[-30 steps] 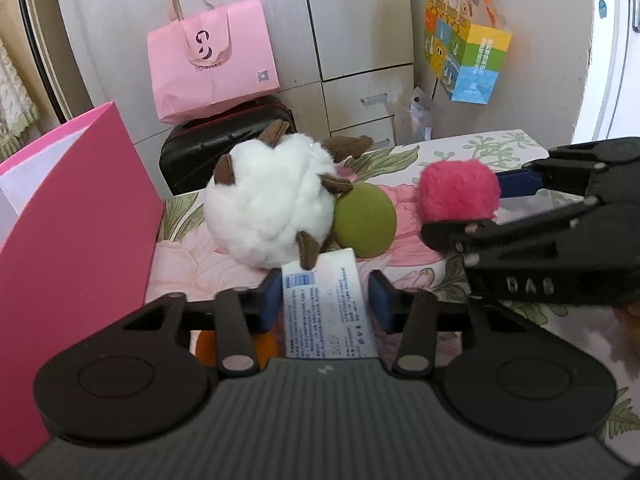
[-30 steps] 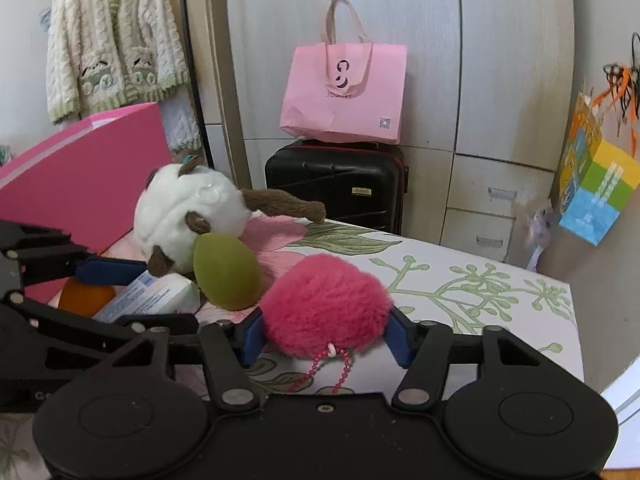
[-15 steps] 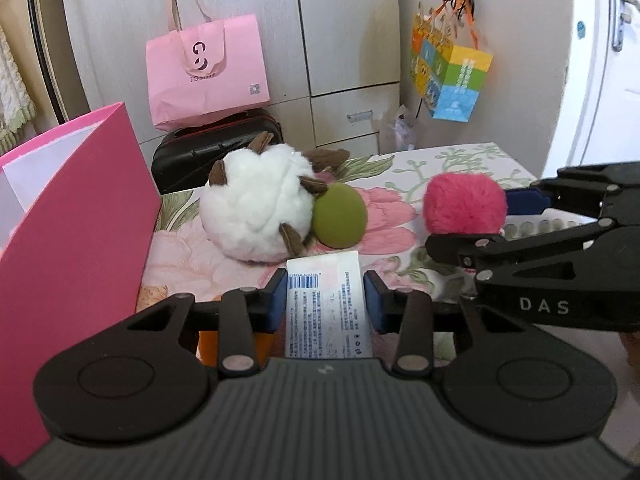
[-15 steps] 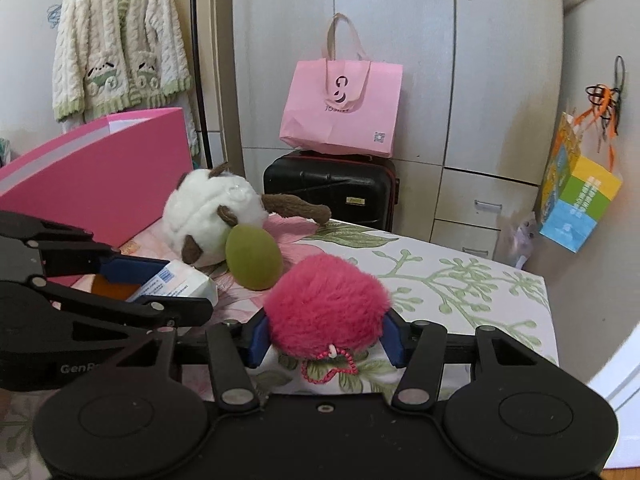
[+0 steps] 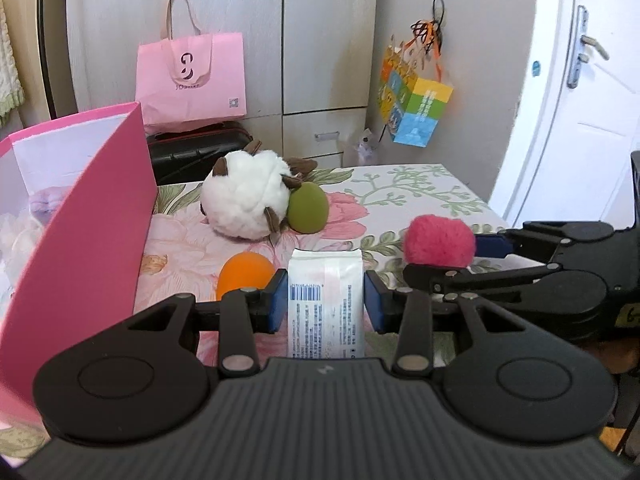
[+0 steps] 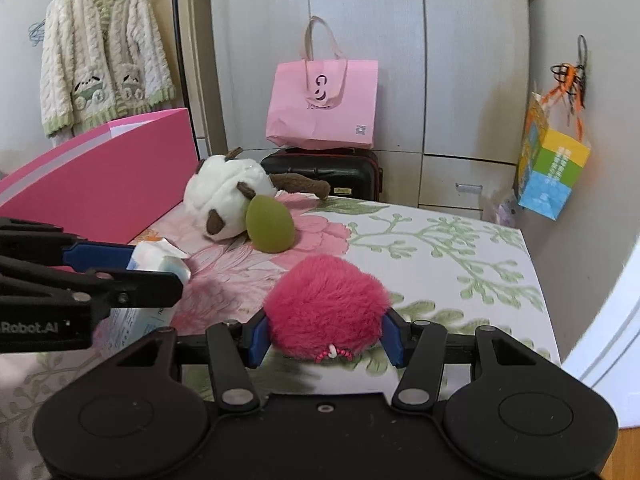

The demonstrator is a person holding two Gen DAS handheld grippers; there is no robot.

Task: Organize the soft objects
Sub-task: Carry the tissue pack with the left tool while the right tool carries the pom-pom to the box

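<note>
My left gripper is shut on a white tissue pack with a barcode, held above the floral table. The right gripper is shut on a fluffy pink pompom; the same pompom shows in the left wrist view, to the right of the pack. On the table behind lie a white plush toy with brown ears, a green egg-shaped sponge leaning against it, and an orange ball just left of my left fingers. The tissue pack also shows in the right wrist view.
A tall pink box stands open along the table's left side, with soft pale things inside. Behind the table are a black suitcase with a pink bag on top, and cupboards. A colourful bag hangs on the wall. A white door is at right.
Both grippers have pulled back and risen a little with their loads; the plush and green sponge look farther off. The orange ball has come into full view.
</note>
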